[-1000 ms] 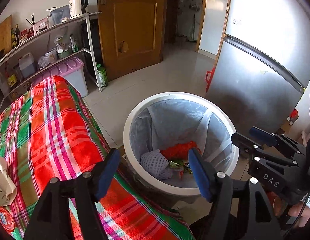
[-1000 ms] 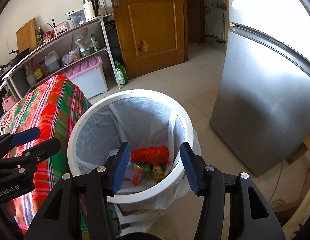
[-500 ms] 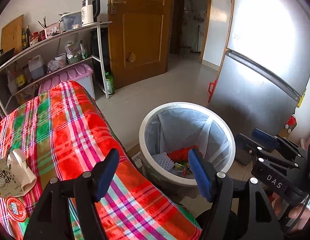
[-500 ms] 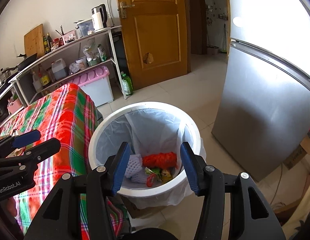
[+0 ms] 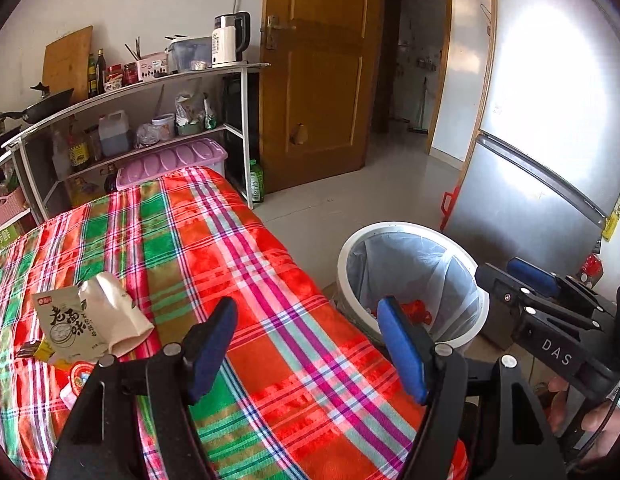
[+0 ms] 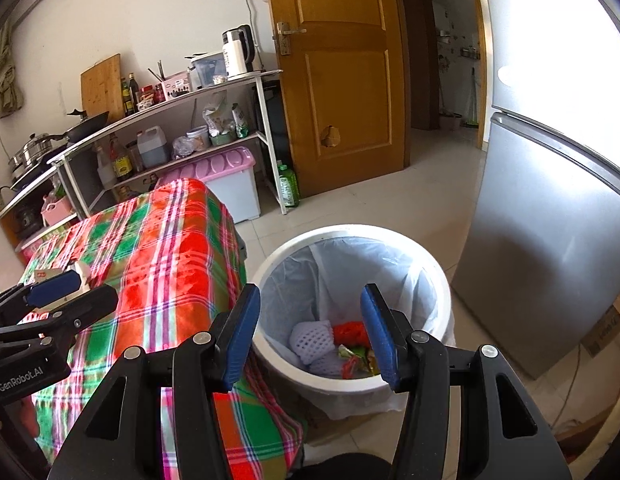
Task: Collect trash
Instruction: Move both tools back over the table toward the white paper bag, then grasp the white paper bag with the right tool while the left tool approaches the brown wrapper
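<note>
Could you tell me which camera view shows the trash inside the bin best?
The right wrist view: it looks down into the bin, showing white foam netting, an orange piece and wrappers. The left wrist view shows only an orange scrap behind the left gripper's finger.

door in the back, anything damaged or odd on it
Yes. The wooden door has a ragged hole punched through its lower panel, pale splintered edges showing. Otherwise it hangs straight, its handle intact.

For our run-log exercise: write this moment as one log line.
left gripper: jaws open, empty, over tablecloth | right gripper: jaws open, empty, over bin | packets: on table, uncollected
</note>
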The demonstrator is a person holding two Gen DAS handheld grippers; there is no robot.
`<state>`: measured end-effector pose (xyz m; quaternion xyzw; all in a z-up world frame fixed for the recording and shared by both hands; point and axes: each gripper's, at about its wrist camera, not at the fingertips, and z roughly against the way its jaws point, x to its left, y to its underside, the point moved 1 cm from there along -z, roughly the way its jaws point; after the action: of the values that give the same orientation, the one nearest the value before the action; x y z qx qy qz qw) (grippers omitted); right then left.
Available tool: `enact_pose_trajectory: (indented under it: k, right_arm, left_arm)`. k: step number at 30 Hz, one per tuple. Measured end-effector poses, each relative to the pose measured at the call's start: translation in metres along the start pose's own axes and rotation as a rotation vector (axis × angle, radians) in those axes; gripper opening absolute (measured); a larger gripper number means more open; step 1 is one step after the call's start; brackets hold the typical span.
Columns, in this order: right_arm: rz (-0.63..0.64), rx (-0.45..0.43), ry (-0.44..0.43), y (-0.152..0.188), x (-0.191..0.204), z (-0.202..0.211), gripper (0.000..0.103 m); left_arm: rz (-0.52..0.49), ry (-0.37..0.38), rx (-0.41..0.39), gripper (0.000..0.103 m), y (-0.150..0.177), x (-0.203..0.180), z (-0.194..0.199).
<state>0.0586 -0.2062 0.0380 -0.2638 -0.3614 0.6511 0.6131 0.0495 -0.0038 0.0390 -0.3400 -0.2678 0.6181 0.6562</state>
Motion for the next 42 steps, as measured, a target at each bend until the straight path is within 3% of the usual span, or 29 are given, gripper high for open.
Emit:
enact_pose_trajectory:
  k: [16, 32, 38, 42]
  right_arm:
    - [0.104, 0.004, -0.18, -0.001, 0.096, -0.013, 0.054]
    - [0.25, 0.13, -0.347, 0.011, 0.198, -0.066, 0.054]
    - [0.316, 0.159, -0.409, 0.009, 0.231, -0.082, 0.054]
    - [0.37, 0.196, -0.429, 0.01, 0.252, -0.097, 0.054]
  left_arm:
    - [0.158, -0.17, -0.031, 0.079, 0.029, 0.111, 0.04]
    - [0.312, -0.338, -0.027, 0.081, 0.063, 0.216, 0.06]
    - [0.351, -0.371, -0.006, 0.082, 0.069, 0.246, 0.06]
    - [0.404, -0.334, 0.015, 0.083, 0.074, 0.268, 0.057]
